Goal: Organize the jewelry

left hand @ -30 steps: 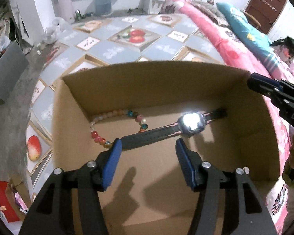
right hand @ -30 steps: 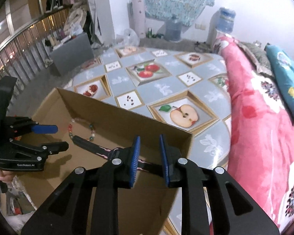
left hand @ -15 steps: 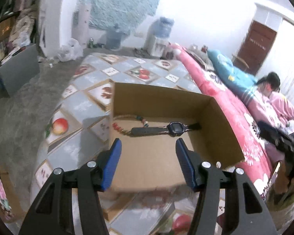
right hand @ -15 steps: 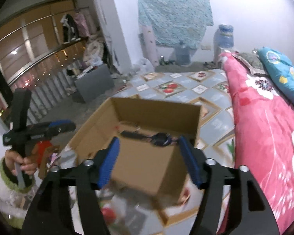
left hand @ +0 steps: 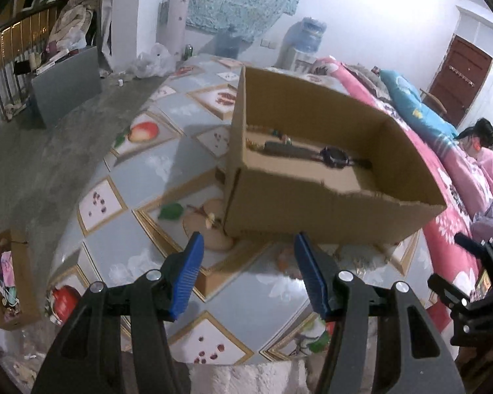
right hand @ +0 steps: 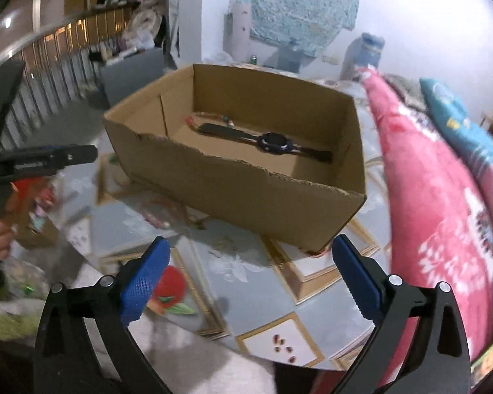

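A black watch point(left hand: 335, 157) lies flat inside the open cardboard box point(left hand: 312, 207), next to a coloured bead bracelet point(left hand: 272, 133) at the box's far left corner. My left gripper point(left hand: 248, 239) hovers open and empty just short of the box's near wall. In the right wrist view the watch point(right hand: 272, 141) and bracelet point(right hand: 210, 118) show over the torn front edge of the box point(right hand: 246, 190). My right gripper point(right hand: 250, 243) is back from the box, its jaws opening wide with nothing between them. The left gripper point(right hand: 65, 156) shows at that view's left edge.
The box stands on a table with a fruit-patterned cloth point(left hand: 141, 170). A pink quilted bed point(right hand: 427, 197) runs along the right, with a person point(left hand: 480, 138) lying on it. A small carton of clutter point(left hand: 6, 279) sits low on the left.
Both grippers have drawn back out of the box to its near side. The right gripper let go of the watch strap and spread wide; the watch stays in the box.
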Motion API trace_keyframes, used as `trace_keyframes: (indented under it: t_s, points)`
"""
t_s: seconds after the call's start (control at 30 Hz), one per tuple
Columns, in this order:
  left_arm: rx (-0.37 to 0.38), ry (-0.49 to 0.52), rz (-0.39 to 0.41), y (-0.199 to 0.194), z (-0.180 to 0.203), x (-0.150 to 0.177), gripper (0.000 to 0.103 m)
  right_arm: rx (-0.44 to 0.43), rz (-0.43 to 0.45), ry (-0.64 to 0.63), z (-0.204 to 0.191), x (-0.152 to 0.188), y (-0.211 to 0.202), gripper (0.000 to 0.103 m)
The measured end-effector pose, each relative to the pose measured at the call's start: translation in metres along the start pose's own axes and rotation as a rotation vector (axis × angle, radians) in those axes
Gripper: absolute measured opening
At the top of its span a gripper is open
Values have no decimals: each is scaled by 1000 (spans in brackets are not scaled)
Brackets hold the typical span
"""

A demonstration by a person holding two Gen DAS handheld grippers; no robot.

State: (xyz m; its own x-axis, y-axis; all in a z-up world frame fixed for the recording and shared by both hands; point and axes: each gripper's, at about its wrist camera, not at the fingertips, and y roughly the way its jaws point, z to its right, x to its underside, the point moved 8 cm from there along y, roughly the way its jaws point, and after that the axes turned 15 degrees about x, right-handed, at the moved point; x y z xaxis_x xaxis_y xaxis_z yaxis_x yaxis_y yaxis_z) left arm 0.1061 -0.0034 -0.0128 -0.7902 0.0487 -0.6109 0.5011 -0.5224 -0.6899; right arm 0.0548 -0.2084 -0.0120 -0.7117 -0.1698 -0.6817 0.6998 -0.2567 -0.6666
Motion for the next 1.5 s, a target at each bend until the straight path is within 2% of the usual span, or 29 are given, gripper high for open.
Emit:
trace_keyframes:
  t_s: [0.13, 0.23, 0.33, 0.5, 0.57, 0.7, 0.97, 1.03, 1.07, 1.13, 1.3, 1.5]
  points:
    - [-13, 23, -17, 6, 3, 11, 56, 123, 28, -27, 4, 2, 0, 95]
    - [-26, 32, -19, 9, 2, 14, 56, 146, 38, -24, 6, 4, 1, 95]
    - [-45, 45, -27, 12, 2, 16, 56, 117, 54, 5, 11, 9, -1, 95]
    - [-43, 49, -15, 9, 5, 17, 56, 2, 26, 116, 20, 18, -1, 95]
    - [-32, 44, -7, 6, 8, 18, 56, 3, 19, 148, 25, 22, -1, 95]
    - [-43, 55, 6, 0, 12, 20, 56, 18, 61, 153, 26, 24, -13, 95]
    - [-70, 85, 37, -5, 17, 18, 56, -73, 80, 310, 48, 17, -21, 93]
    - [-78, 88, 39, -3, 15, 19, 56, -112, 53, 345, 52, 18, -16, 81]
    - [-85, 90, 36, -1, 13, 21, 56, -129, 33, 353, 51, 19, -13, 79]
    - [-88, 96, 26, 3, 11, 24, 56, -178, -28, 361, 47, 24, -1, 68]
    - [-57, 146, -11, 17, 17, 37, 56, -289, -154, 379, 28, 36, 22, 54]
    - [-7, 283, -44, 39, 40, 43, 53, -333, -224, 361, 7, 42, 37, 39]
